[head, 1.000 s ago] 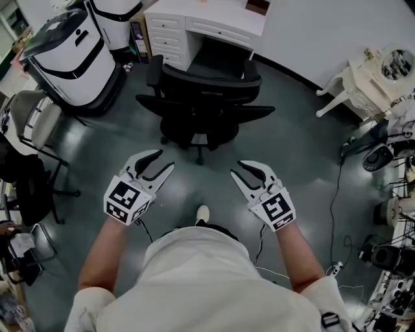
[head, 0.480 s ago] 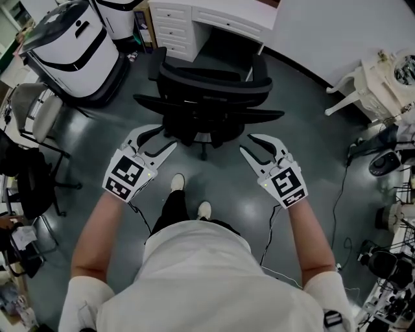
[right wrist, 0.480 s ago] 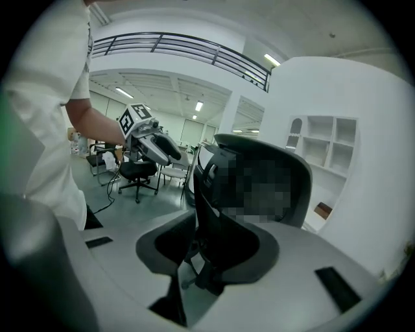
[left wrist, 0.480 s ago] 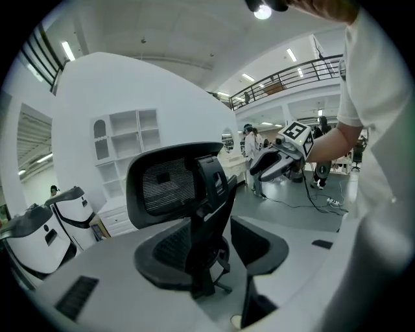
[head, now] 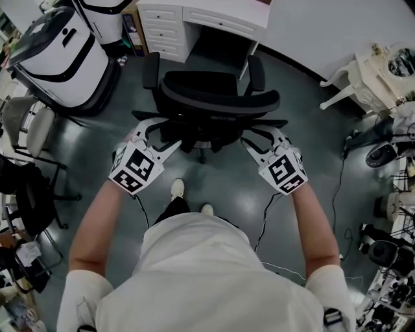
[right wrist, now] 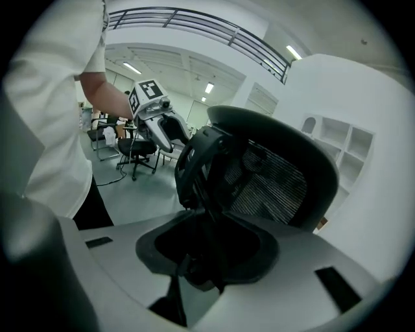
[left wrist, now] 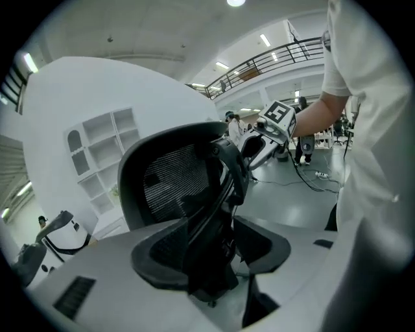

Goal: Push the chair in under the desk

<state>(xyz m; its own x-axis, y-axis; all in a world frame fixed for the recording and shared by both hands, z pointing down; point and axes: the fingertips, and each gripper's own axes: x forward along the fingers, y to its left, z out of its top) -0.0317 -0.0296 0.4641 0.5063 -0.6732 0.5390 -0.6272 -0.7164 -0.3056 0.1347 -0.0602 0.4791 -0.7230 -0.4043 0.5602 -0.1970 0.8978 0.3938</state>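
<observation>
Upper centre of the head view: one black chair, backrest toward the person, seat toward the desk. One white desk along the top edge, drawers on its left side, dark kneehole straight above the chair. Chair stands on the grey floor in front of that kneehole, not under it. Its two armrests sit near the desk front.

Two grippers. Left gripper is centre-left and right gripper centre-right, one at each side of the backrest. Both point up-frame at its rear, tips just beside or touching its lower edge; contact cannot be told from above.

Left gripper: jaws apart, have just been opening. Its own view shows the backrest edge-on, with the chair's dark back frame showing in the gap between the jaws, pads not clamped on it. Right gripper: same, jaws apart after just opening, back frame showing in the gap, nothing gripped. Each gripper view also catches the other gripper across the backrest.

Two light shoes below the chair, between the forearms. Other stuff: two white units upper left, one grey chair at the left edge, one white side table upper right.
</observation>
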